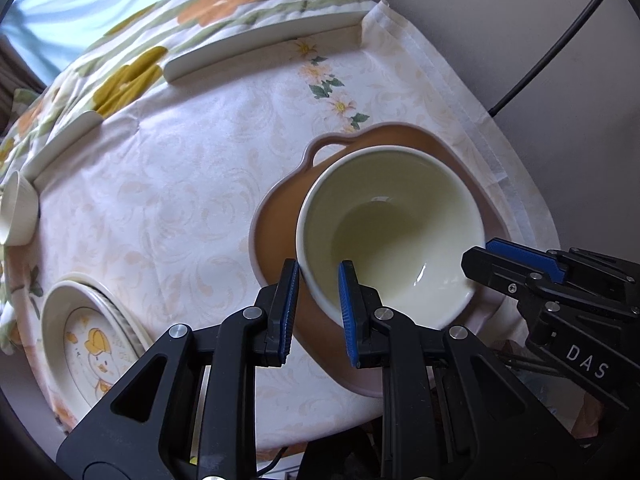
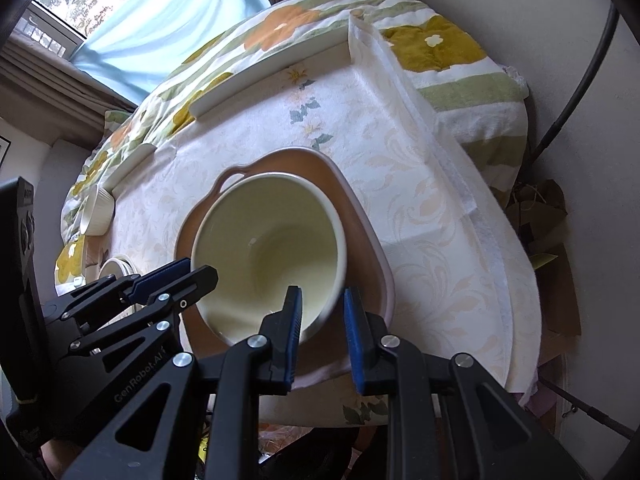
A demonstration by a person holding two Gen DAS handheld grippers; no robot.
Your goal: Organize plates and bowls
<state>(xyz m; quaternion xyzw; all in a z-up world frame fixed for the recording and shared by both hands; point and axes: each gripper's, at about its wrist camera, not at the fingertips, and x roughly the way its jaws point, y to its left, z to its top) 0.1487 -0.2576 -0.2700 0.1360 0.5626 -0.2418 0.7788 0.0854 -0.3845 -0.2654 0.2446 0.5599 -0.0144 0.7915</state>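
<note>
A cream bowl [image 1: 400,236] sits inside a brown pink-rimmed dish with a handle [image 1: 276,224] on the white tablecloth. My left gripper [image 1: 319,312] straddles the bowl's near left rim, one finger outside and one inside, with a gap still showing. My right gripper [image 2: 322,334] straddles the bowl [image 2: 272,248] at its near right rim the same way, above the dish [image 2: 360,220]. The right gripper also shows in the left wrist view [image 1: 516,264], and the left gripper shows in the right wrist view [image 2: 176,280].
A stack of plates with a duck picture [image 1: 88,340] lies at the near left. A small ribbed cream cup [image 1: 18,212] stands at the far left. A floral blanket [image 1: 192,12] lies behind the table. A black cable [image 1: 560,52] hangs on the right wall.
</note>
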